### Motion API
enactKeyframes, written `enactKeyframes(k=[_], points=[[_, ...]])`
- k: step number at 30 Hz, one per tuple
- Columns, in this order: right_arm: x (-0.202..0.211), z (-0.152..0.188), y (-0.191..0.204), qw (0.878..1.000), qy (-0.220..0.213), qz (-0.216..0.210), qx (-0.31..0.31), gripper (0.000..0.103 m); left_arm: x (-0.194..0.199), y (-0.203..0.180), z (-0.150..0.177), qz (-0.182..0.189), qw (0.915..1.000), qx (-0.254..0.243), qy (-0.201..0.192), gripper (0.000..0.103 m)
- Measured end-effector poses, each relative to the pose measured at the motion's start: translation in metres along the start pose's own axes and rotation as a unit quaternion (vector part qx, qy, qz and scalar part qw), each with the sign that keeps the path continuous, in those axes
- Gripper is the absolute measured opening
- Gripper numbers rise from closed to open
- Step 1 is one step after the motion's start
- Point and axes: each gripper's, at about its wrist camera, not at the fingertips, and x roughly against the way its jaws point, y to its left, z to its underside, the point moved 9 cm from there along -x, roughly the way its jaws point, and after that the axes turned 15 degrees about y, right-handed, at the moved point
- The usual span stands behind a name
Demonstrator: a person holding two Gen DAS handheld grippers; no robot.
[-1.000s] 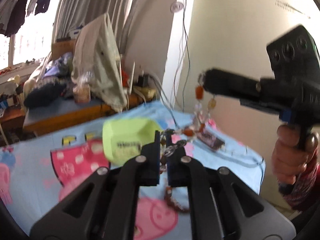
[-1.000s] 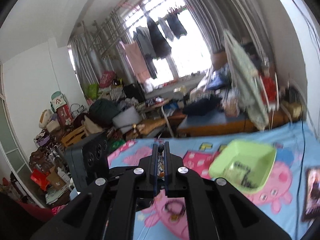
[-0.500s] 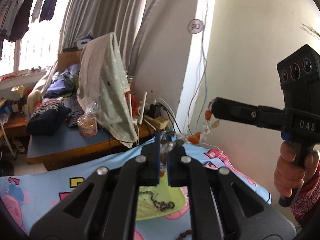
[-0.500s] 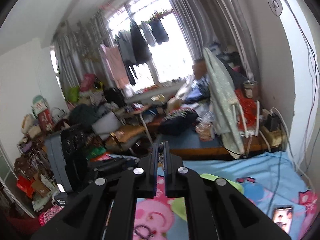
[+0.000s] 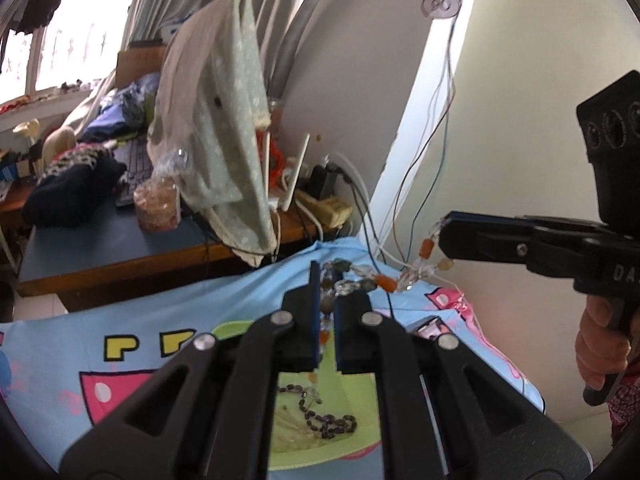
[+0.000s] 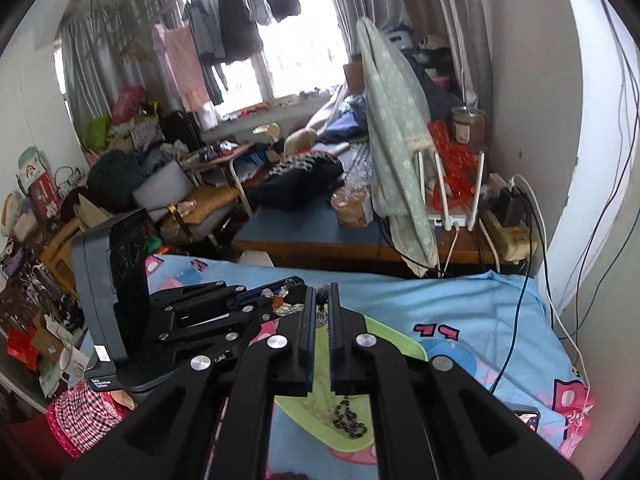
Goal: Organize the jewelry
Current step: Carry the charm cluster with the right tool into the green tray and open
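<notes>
the beaded necklace [image 5: 362, 280] hangs in the air between the two claws, strung over the green tray [image 5: 320, 432] on the blue cartoon bedsheet [image 5: 132, 320]. the left gripper [image 5: 328, 308] has its fingers pressed almost together, pinching one end of the strand, and the right gripper [image 5: 442, 236] is clamped on the other end, with clear and orange beads sagging between them.

to do this well, both claws probably want to come down together, level with each other, until the slack middle of the strand touches the tray floor beside the dark bead bracelet [image 5: 324, 420] already lying there — then one end lets go before the other, so the beads coil rather than spill over the rim. pulling the ends apart would strain the string.

both grippers tilt down and forward towards the bed. a hand [image 5: 600, 348] wraps the right gripper's handle at the right edge of the left wrist view; in the right wrist view the left gripper [image 6: 280, 300] reaches in from the left, its tip close beside the right gripper's tip.
</notes>
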Motion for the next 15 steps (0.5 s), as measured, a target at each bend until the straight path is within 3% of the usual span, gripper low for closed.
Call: enactKeyframes(k=[4, 5, 7, 10, 15], points=[[-0.018, 0.003, -0.008, 1.0, 0.024, 0.003, -0.002, 0.0, -0.021, 0.01, 0.007, -0.008, 0.9996, 0.011, 0.024, 0.006], [-0.026, 0.005, -0.01, 0.999, 0.037, -0.002, -0.005, 0.0, -0.029, 0.014, 0.011, -0.014, 0.999, 0.018, 0.037, 0.01], [-0.039, 0.008, -0.016, 0.998, 0.062, -0.013, -0.021, 0.0, -0.044, 0.023, 0.021, -0.024, 0.9967, 0.037, 0.069, 0.042], [-0.05, 0.016, -0.026, 0.994, 0.088, -0.024, -0.053, 0.0, -0.046, 0.03, 0.03, -0.033, 0.9956, 0.044, 0.076, 0.043], [-0.018, 0.015, -0.022, 0.996, 0.057, -0.033, -0.062, 0.0, -0.013, 0.027, 0.031, -0.033, 0.998, 0.033, 0.043, 0.043]])
